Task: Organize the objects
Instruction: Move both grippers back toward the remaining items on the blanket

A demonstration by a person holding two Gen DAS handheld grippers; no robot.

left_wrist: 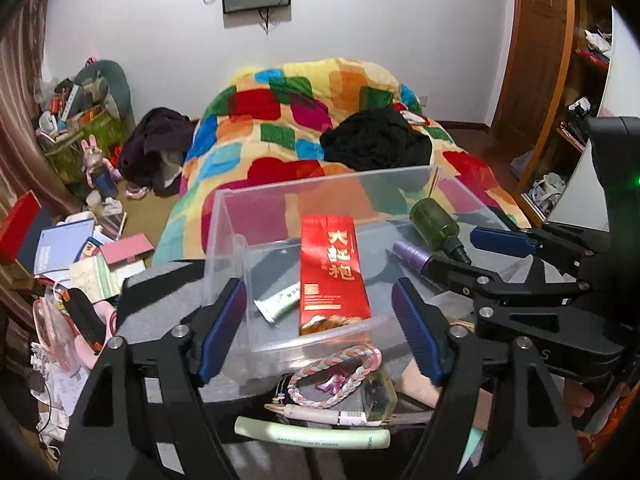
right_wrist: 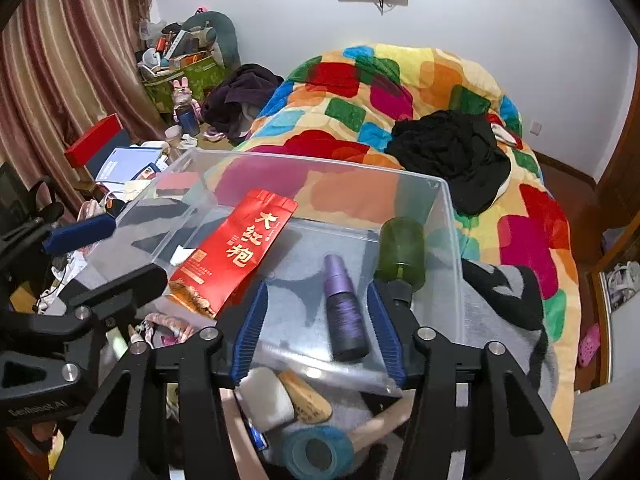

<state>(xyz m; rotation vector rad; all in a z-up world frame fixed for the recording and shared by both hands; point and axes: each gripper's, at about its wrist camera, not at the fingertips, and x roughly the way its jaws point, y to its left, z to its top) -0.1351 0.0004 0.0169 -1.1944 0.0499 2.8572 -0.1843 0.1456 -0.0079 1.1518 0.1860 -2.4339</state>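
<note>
A clear plastic bin (left_wrist: 320, 208) sits on a grey cloth at the near end of the bed (left_wrist: 280, 120), holding a red tea packet (left_wrist: 332, 272), a white tube (left_wrist: 276, 300), a purple bottle (right_wrist: 344, 308) and a green bottle (right_wrist: 402, 252). The left gripper (left_wrist: 320, 328) stands with jaws wide open astride the bin's near wall, the red packet beyond them and not pressed. The right gripper (right_wrist: 320, 328) has its jaws partly open on either side of the purple bottle lying inside the bin, pads clear of it.

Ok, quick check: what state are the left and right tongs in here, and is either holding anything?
Left tongs: open, holding nothing, over the red pouch in the bin.
Right tongs: open, either side of the purple bottle, not gripping it.
</note>
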